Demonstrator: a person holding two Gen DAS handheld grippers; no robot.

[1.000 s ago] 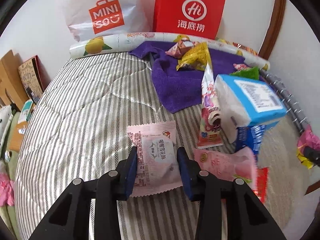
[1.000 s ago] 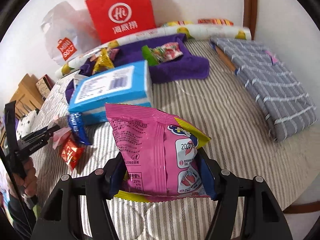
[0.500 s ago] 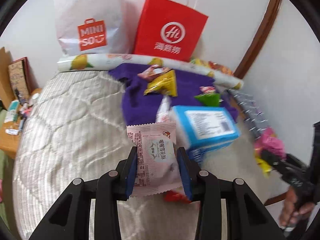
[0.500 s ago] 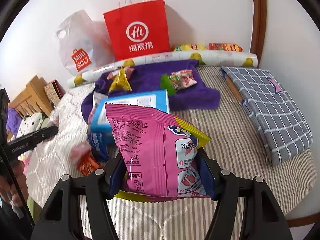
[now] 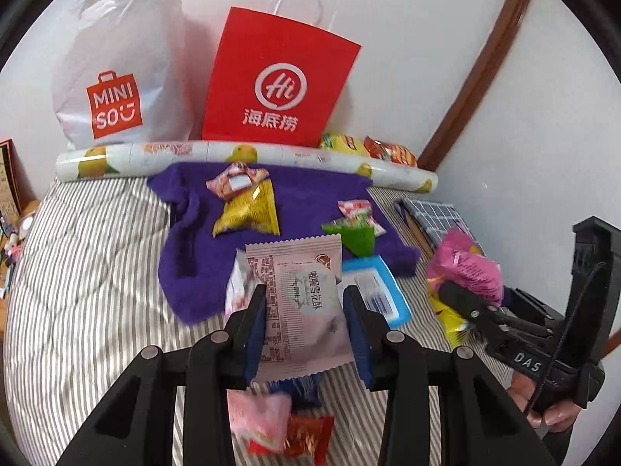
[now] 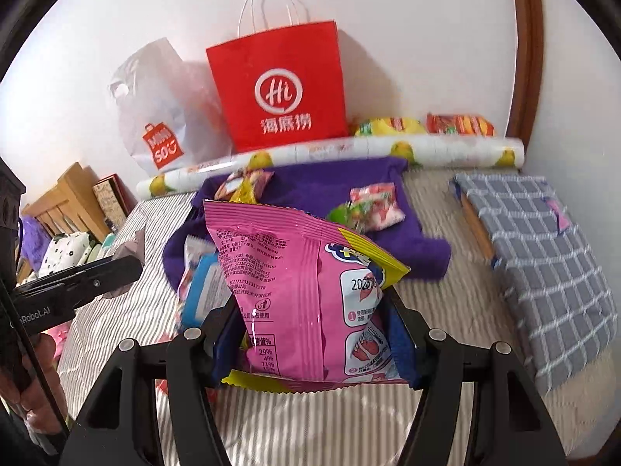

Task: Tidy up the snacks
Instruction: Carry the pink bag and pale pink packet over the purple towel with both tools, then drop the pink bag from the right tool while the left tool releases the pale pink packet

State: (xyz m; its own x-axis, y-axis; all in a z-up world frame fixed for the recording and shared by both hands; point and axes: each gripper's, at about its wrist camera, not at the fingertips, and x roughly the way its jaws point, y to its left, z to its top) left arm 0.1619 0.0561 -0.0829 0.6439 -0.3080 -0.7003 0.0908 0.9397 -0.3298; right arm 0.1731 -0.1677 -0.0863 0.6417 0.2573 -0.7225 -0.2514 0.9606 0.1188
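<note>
Snack packets pinched upright: pale pink sachet [image 5: 300,303] between left gripper [image 5: 306,320] pads, pink bag [image 6: 310,303] between right gripper [image 6: 312,343] pads.

Pale pink snack packet [image 5: 300,303]: flat, printed side showing, upright between the pads of the left gripper [image 5: 306,334], clear of the bed. Bright pink snack bag [image 6: 306,295]: puffed, yellow-edged, upright between the pads of the right gripper [image 6: 314,345]. Yellow packet [image 5: 248,213], small pink packet [image 5: 236,180] and green-and-pink packet [image 5: 355,223]: lying on the purple towel [image 5: 310,198].
</note>
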